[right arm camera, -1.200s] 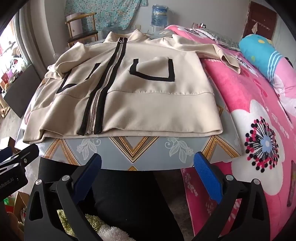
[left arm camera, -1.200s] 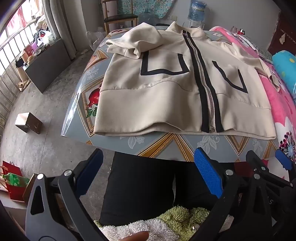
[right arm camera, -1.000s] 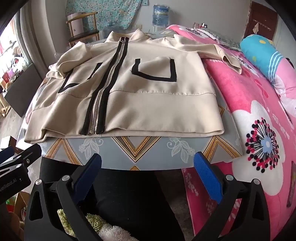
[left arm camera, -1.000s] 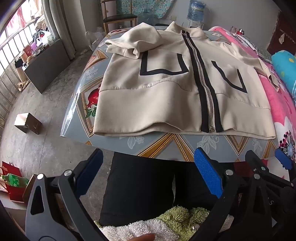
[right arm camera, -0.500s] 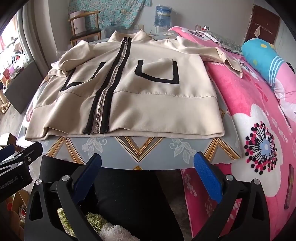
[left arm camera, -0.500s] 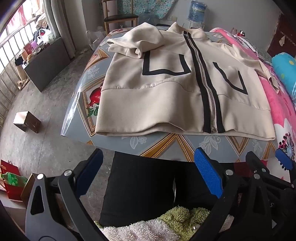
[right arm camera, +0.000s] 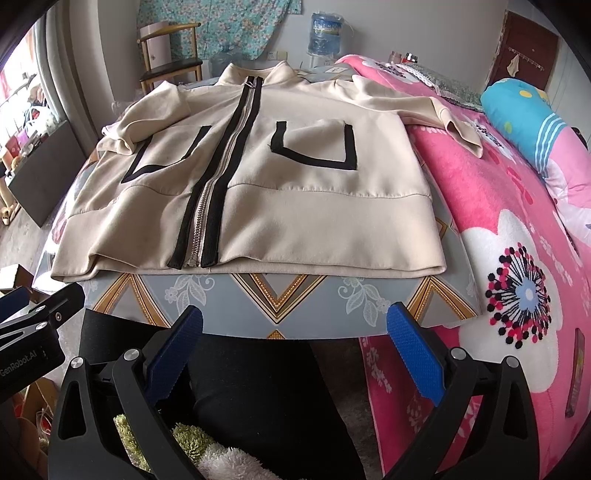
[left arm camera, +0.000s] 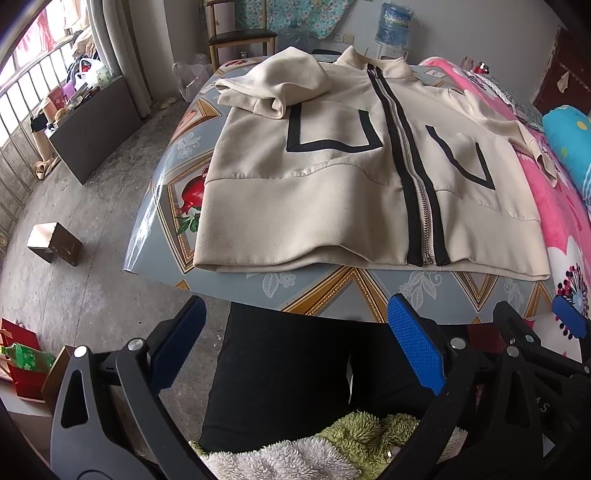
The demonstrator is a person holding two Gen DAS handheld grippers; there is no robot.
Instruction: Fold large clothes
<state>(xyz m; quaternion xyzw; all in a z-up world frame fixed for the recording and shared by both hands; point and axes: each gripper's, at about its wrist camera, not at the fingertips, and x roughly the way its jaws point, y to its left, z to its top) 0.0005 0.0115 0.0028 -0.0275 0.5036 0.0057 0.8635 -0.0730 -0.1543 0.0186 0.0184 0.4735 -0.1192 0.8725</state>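
Observation:
A beige zip-up jacket (left arm camera: 332, 206) (right arm camera: 295, 206) with black trim lies front-up on a patterned table (left arm camera: 332, 291) (right arm camera: 288, 299), hem toward me. Its left sleeve (left arm camera: 273, 85) is bunched up on the chest; the right sleeve (right arm camera: 424, 107) stretches out onto the pink blanket. My left gripper (left arm camera: 295, 347) hangs open below the table's near edge, nothing between its blue pads. My right gripper (right arm camera: 293, 343) is also open and empty, level with it, just short of the table edge. Each gripper shows at the side of the other's view.
A pink flowered blanket (right arm camera: 517, 258) covers the bed right of the table, with a blue pillow (right arm camera: 524, 110). A wooden chair (left arm camera: 240, 37) and water bottle (left arm camera: 393, 22) stand behind. A small box (left arm camera: 53, 243) sits on the concrete floor. A person's black-clad legs (left arm camera: 288, 376) are below the grippers.
Both grippers have drifted slightly forward toward the table; the jacket looks a little nearer. Both stay open, and the jacket has not moved.

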